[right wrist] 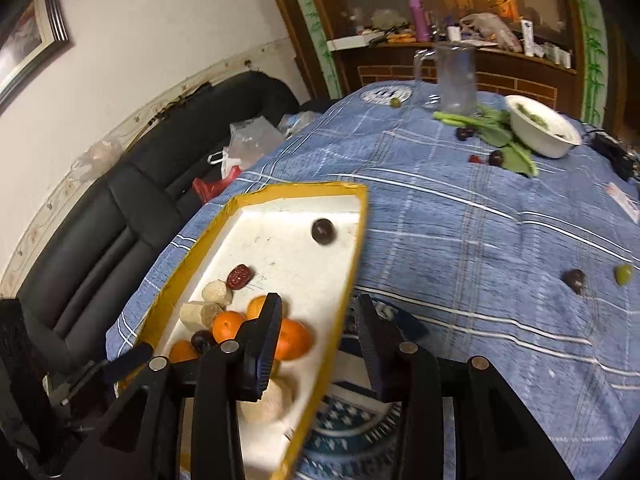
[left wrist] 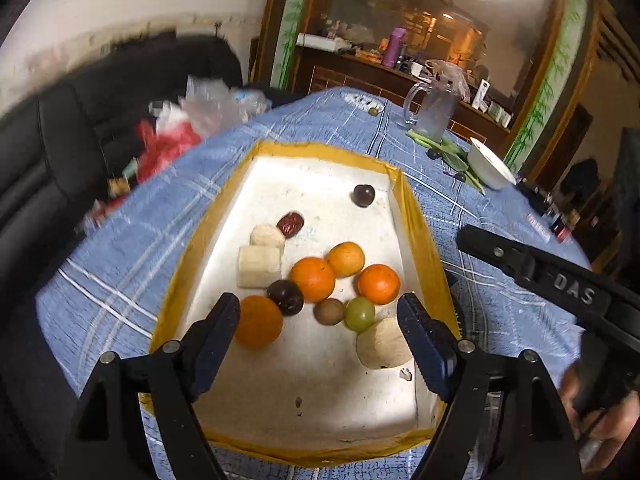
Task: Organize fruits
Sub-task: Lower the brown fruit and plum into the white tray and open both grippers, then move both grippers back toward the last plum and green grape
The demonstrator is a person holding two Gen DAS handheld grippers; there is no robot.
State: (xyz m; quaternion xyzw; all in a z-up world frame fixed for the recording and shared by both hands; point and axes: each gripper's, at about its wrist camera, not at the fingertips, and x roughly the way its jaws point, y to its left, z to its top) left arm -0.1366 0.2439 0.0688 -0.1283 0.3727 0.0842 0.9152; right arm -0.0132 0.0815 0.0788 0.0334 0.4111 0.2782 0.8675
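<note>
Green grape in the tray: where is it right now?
Left wrist view: the green grape lies near the tray's right wall, between a brown fruit and an orange.

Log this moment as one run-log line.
left claw: open, empty, over tray | right claw: open, empty, at tray's right rim | fruit in tray, none held | dark fruit, green fruit loose on tablecloth

This is a lived-in home dining room: a tabletop [right wrist: 460, 208] under a blue checked cloth, a black leather sofa [right wrist: 132, 200] along the white wall, a framed picture [right wrist: 28, 44], and a cluttered wooden sideboard [right wrist: 452, 64] holding bottles, bags and a purple flask [right wrist: 419, 18].
</note>
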